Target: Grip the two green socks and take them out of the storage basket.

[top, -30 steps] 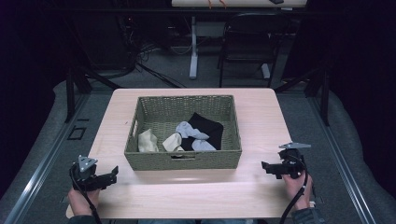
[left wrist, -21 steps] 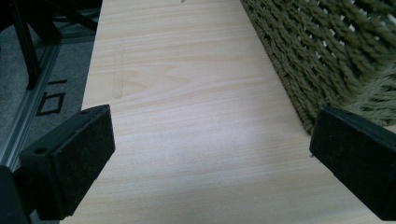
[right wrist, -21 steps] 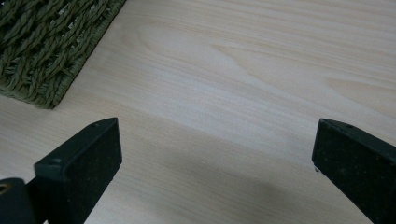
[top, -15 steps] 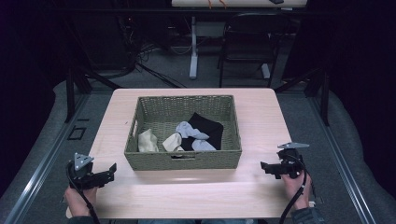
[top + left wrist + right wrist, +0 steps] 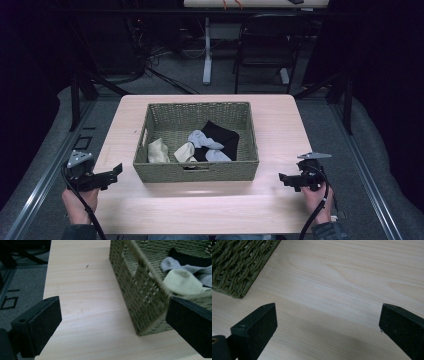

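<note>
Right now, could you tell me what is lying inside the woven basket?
Inside the woven basket lie socks: a cream sock at the left, another cream sock, grey socks in the middle and a black sock behind them. Whatever lies beneath the pile is covered.

Two black hand-held claws, left claw (image 5: 112,173) and right claw (image 5: 285,178), each had blocky matte jaws, a grey three-cornered top plate, a trailing black cable, and dark sleeves behind.

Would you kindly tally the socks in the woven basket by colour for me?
Cream socks: 2
Grey socks: 2
Black socks: 1, perhaps a bundled pair, I cannot tell
Total: 5, all lying inside the basket
</note>
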`<state>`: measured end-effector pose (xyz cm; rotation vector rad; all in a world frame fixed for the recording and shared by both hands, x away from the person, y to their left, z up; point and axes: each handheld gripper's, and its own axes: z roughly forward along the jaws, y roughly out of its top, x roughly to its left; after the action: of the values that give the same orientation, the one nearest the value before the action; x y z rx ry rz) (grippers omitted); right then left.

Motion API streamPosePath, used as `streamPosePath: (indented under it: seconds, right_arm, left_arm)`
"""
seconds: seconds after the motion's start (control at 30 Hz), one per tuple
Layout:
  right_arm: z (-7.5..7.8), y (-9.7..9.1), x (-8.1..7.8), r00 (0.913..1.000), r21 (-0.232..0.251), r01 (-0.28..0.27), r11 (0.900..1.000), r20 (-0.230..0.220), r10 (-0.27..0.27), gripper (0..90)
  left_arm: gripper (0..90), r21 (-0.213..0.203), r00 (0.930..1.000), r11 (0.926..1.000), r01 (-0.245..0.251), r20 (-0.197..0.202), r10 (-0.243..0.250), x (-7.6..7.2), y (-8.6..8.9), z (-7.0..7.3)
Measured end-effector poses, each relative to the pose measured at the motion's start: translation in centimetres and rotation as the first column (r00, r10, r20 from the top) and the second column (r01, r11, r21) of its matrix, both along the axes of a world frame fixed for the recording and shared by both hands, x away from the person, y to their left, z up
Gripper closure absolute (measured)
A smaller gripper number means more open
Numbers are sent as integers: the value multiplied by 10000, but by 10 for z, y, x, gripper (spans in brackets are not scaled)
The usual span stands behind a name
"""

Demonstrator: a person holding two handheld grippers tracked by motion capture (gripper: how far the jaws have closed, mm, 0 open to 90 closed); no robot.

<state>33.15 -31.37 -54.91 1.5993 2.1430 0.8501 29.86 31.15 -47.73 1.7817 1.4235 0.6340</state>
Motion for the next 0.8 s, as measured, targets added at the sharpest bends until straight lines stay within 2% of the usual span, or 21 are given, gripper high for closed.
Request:
streamPosePath:
  seconds: [0.17, 0.4, 0.57, 0.6, 0.63, 0.73, 0.77, 0.8]
  right_arm:
    - [0, 1, 0, 10000, -3, -42, 10000, 16, 42, 11]
    - [0, 0, 1, 10000, 25, -66, 10000, -40, 66, 11]
    - [0, 0, 1, 10000, 38, -76, 10000, -33, 76, 11]
    - [0, 0, 1, 10000, 38, -76, 10000, -33, 76, 11]
    - [0, 0, 1, 9999, 51, -68, 10000, -76, 68, 12]
    - [0, 0, 1, 10000, 34, -84, 10000, -42, 85, 12]
    - [0, 0, 1, 10000, 40, -88, 10000, -39, 88, 12]
    - [0, 0, 1, 9999, 37, -90, 10000, -48, 90, 12]
  left_arm:
    - [21, 346, 9981, 9975, 619, 4, -619, 15, -14, 26]
    - [25, 862, 9888, 9851, 1489, -272, -1471, 44, -41, 56]
    - [31, 1244, 9800, 9726, 1965, -551, -1910, 62, -61, 65]
    - [38, 1244, 9800, 9726, 1965, -551, -1910, 62, -61, 65]
    - [47, 1290, 9753, 9677, 2168, -724, -2088, 71, -68, 66]
    - [63, 1257, 9699, 9641, 2340, -992, -2224, 81, -78, 65]
    - [66, 1170, 9657, 9619, 2472, -1113, -2346, 85, -82, 65]
    - [76, 1134, 9652, 9623, 2473, -1155, -2344, 89, -85, 64]
